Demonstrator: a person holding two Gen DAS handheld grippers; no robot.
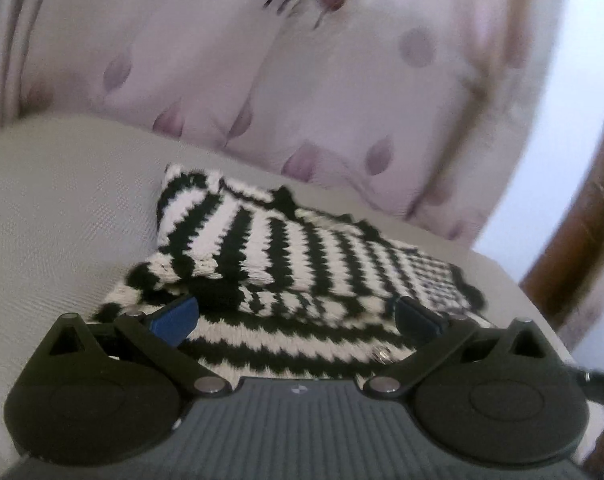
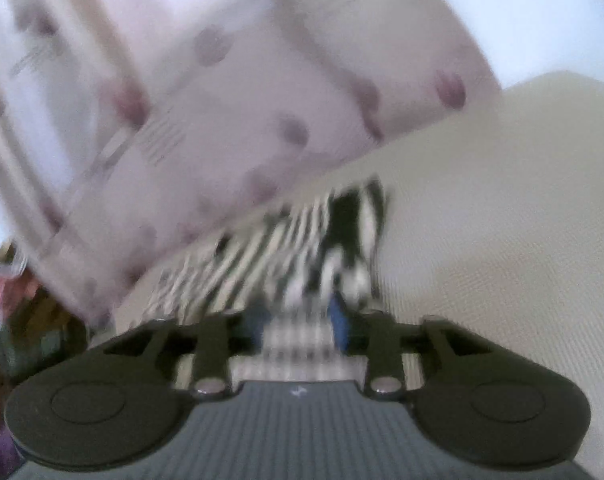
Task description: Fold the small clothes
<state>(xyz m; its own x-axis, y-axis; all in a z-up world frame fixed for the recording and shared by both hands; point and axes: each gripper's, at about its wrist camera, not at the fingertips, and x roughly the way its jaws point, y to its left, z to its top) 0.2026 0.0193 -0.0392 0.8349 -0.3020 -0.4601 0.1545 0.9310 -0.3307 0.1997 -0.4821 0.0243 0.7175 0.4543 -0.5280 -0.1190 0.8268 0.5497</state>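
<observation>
A small black-and-white striped knit garment (image 1: 285, 264) lies partly folded on a cream seat cushion (image 1: 61, 220), one flap laid over the rest. My left gripper (image 1: 297, 316) is open, its blue-padded fingers (image 1: 173, 320) spread wide just above the garment's near edge, holding nothing. In the right wrist view the same garment (image 2: 285, 248) is blurred. My right gripper (image 2: 302, 320) has its jaws partly closed, with a gap between them and striped cloth showing in it; I cannot tell whether it grips the cloth.
A pale pink back cushion with purple leaf spots (image 1: 302, 80) rises behind the seat and also shows in the right wrist view (image 2: 221, 100). A brown wooden frame (image 1: 574, 232) stands at the right. Dark clutter (image 2: 21, 320) lies past the seat's left edge.
</observation>
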